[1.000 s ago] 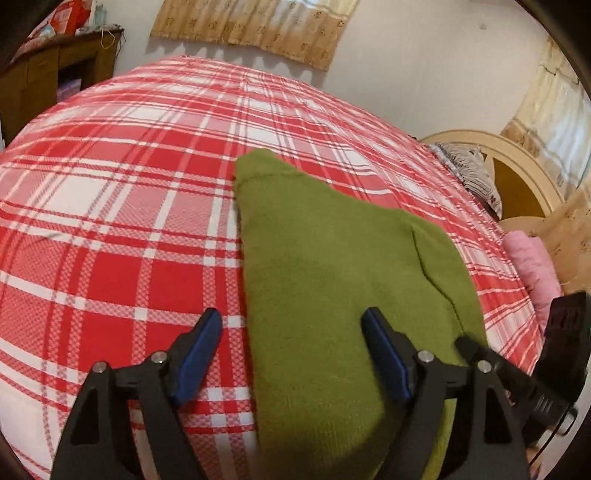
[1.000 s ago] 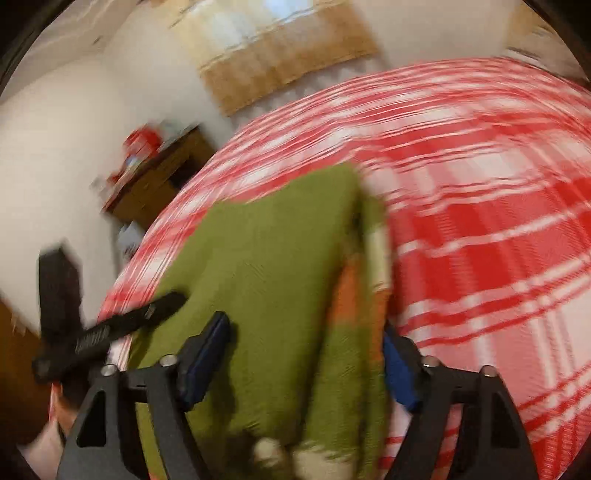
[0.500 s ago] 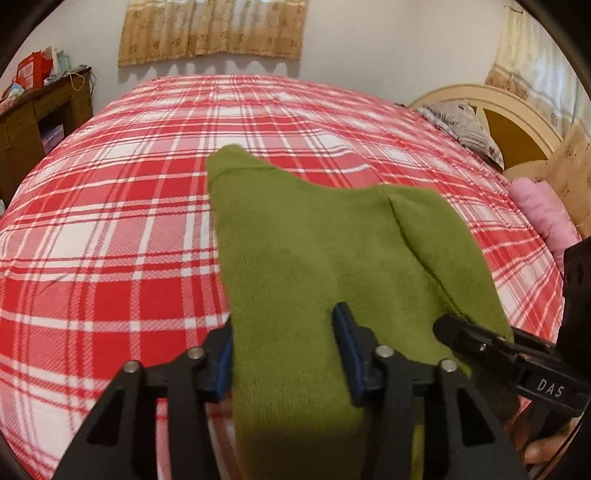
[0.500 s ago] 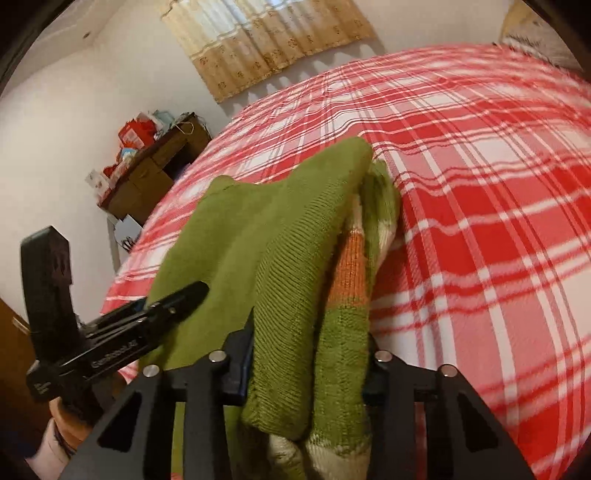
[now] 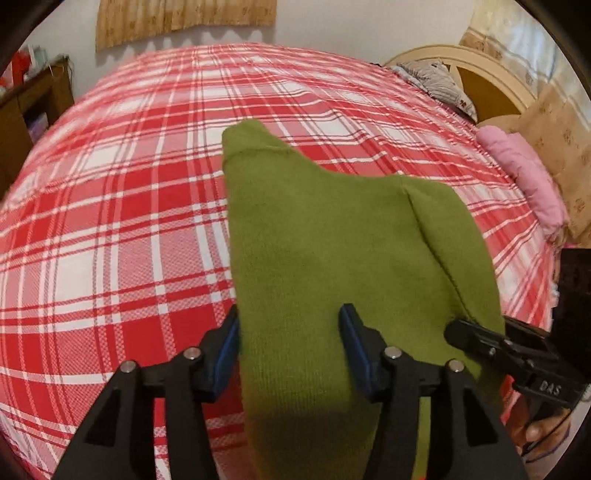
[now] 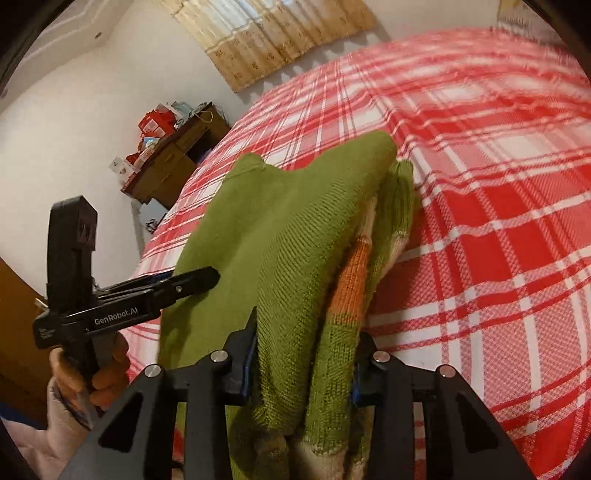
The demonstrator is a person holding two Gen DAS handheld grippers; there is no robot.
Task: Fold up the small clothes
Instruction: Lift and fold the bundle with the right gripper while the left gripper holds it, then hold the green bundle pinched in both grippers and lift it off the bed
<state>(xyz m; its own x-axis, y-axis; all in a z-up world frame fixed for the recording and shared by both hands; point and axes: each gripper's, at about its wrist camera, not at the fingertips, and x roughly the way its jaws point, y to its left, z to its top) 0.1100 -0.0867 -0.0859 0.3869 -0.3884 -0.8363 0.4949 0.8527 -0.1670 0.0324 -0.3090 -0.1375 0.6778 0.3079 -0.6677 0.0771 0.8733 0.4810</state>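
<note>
1. Where the olive-green knitted sweater (image 5: 332,236) drapes over the red-and-white plaid bedspread (image 5: 110,229), its knit reads as fine ribbed rows, soft and matte, with a raised seam running down the right side.
2. Near end of the sweater is lifted off the bed; far end, a rounded flap, lies on the plaid.
3. Left tongs (image 5: 290,349): black frame, blue pads, narrowed onto the sweater's left near edge, cloth bunched between them.
4. Right tongs (image 6: 303,363): clamped on a thick folded bundle; right wrist view shows inner layers with an orange band (image 6: 351,280) and cream knit under the green.
5. Each tool shows in the other's view, at the sweater's opposite side.
6. Background: tan patterned curtain (image 5: 184,14), brown wooden cabinet (image 6: 173,162) with red boxes on top, pink rolled blanket (image 5: 524,173) by the cream arched headboard (image 5: 454,55).
7. Versus one second ago: both tongs stood wide around the cloth; now both grip it. Versus half a second ago: grip unchanged, and the left view shows the flap farther right.
</note>
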